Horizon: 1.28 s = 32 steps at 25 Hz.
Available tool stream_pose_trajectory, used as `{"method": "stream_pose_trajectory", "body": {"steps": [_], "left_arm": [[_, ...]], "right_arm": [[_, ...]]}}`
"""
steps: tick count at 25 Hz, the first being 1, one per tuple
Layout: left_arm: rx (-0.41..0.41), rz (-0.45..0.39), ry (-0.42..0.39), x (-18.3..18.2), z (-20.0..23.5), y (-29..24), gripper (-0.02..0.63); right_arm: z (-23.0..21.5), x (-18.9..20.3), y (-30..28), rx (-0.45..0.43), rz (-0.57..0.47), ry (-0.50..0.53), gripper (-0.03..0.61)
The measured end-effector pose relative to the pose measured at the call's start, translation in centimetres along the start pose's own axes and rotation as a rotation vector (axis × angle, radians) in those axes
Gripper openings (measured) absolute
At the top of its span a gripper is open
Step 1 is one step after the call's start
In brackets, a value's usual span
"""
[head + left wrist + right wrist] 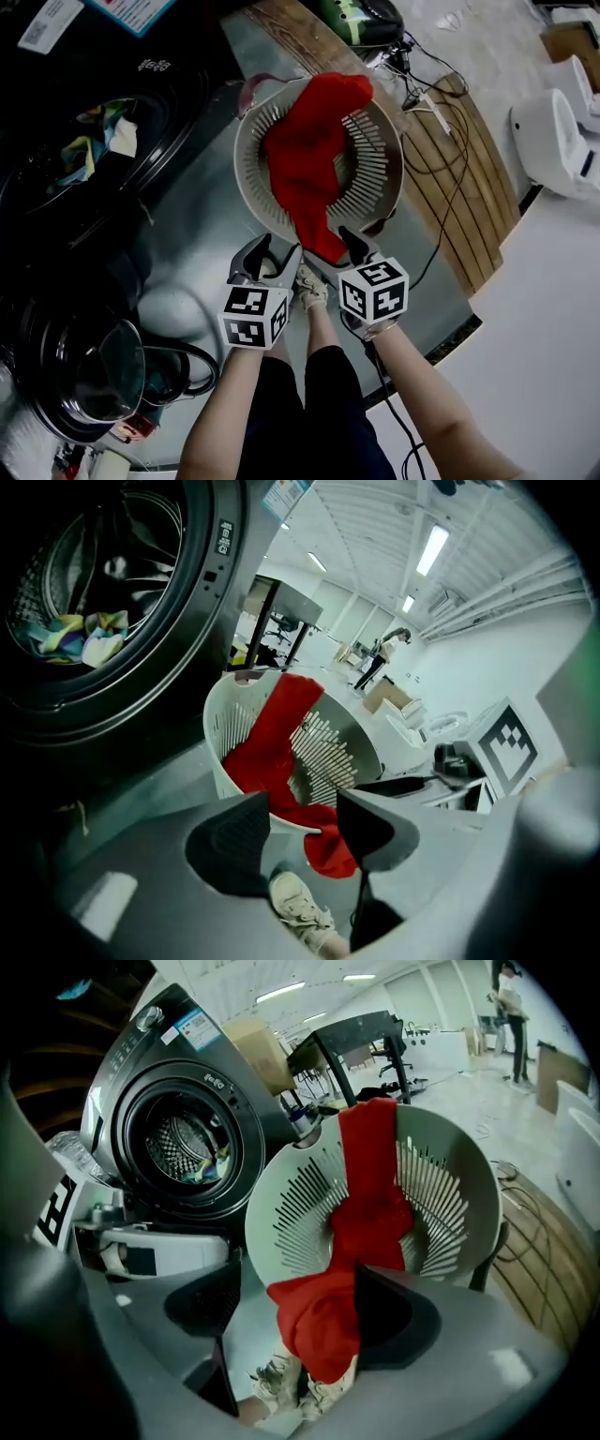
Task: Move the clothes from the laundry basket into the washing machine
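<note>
A white slotted laundry basket (246,159) stands on the floor in front of me. A red garment (309,159) lies across it and hangs over its near rim. My left gripper (278,251) hovers at that rim, open, with nothing between its jaws (300,808); the red garment (272,742) hangs just beyond its right jaw. The right gripper (342,248) is open around the hanging end of the garment (319,1326), which rests against its right jaw only. To the left, the washing machine (94,141) stands open with colourful clothes in the drum (187,1152).
The washer's round glass door (94,370) hangs open at lower left. A wooden board (469,187) with black cables runs along the right of the basket. A white appliance (553,141) sits at far right. My light shoes (309,286) are under the grippers.
</note>
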<state>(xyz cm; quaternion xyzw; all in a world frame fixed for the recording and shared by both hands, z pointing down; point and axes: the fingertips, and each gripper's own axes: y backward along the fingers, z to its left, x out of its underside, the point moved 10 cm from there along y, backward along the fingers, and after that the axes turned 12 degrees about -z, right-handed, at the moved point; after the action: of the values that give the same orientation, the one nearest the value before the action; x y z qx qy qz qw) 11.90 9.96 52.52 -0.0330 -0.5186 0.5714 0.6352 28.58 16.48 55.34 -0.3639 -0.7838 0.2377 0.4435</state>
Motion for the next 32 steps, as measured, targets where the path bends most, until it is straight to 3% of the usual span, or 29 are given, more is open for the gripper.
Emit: {"method": "stream_pose_trajectory", "body": {"steps": [3,5,6,10,14,20,25,28,30,32], "left_arm": [[0.017,0.033,-0.005,0.3,0.0,-0.6,0.227],[0.017,0.039,-0.013,0.4,0.0,-0.8,0.227],[0.017,0.039,-0.018,0.4,0.0,-0.8,0.227],[0.028,0.045,-0.022,-0.4,-0.2,-0.4,0.227],[0.106,0.094,-0.067,-1.4,-1.0,0.2,0.243],[0.18,0.054,-0.15,-5.1,-1.6,3.1,0.308],[0.282,-0.046,-0.373,-8.5,-2.6,5.1,0.324],[0.345,-0.109,-0.462,-10.9,-2.7,6.0,0.326],[0.4,-0.149,-0.484,-12.3,-3.0,6.8,0.298],[0.442,-0.184,-0.475,-13.0,-3.4,7.8,0.153]], "right_arm": [[-0.2,1.3,-0.8,0.024,0.046,0.015,0.364],[-0.4,1.6,-0.9,0.038,0.055,0.067,0.261],[-0.4,1.7,-0.8,0.034,0.054,0.085,0.238],[0.0,1.2,-0.1,0.013,0.05,0.072,0.078],[1.8,-0.8,1.6,-0.093,-0.005,-0.08,0.067],[5.7,-7.1,5.6,-0.188,-0.182,-0.153,0.064],[9.4,-11.0,8.0,-0.293,-0.217,-0.105,0.064],[11.3,-13.0,9.5,-0.369,-0.239,-0.047,0.064],[12.1,-14.2,10.1,-0.414,-0.271,-0.046,0.064],[12.5,-15.2,10.5,-0.451,-0.304,-0.067,0.063]]}}
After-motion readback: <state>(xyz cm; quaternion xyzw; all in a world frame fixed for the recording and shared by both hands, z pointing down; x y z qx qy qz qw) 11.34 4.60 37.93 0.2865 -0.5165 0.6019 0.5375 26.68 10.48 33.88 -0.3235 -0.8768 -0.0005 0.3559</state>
